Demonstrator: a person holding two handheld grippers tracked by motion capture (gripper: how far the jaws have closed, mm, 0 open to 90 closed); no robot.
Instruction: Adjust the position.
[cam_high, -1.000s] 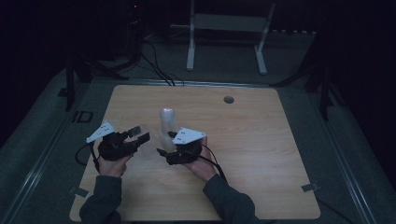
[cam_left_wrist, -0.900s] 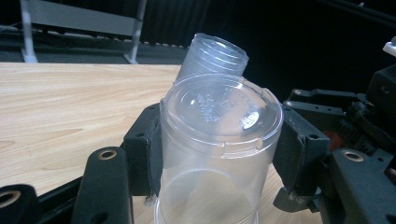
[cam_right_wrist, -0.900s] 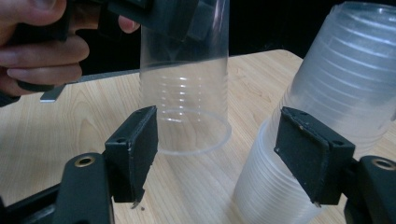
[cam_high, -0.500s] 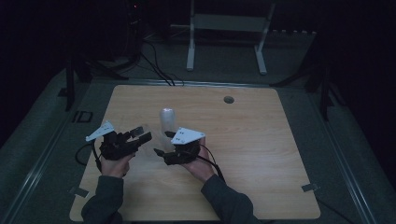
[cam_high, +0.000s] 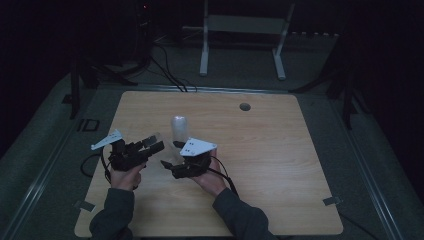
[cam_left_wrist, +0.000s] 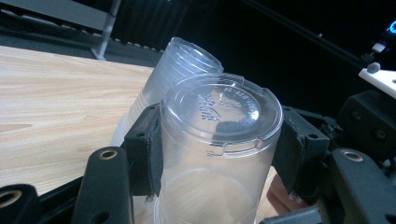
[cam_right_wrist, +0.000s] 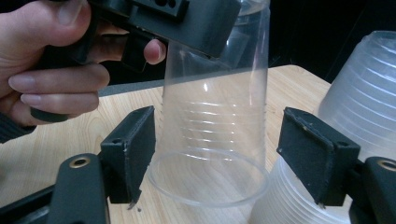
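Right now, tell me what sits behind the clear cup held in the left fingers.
A stack of upside-down clear cups stands on the table behind the held cup. The stack's lower right part is covered.

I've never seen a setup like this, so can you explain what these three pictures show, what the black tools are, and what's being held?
A person sits at a light wooden table, holding a black two-jaw hand tool, a gripper, in each hand. The high view looks down from above; the other two come from cameras riding on each gripper.

The left gripper is clamped on a single clear plastic cup, held upside down just above the table. The right gripper has that cup's rim between its jaws, but its pads stand apart from it; those jaws have just been opening.

Beside them stands an upside-down stack of clear ribbed plastic cups on the table.
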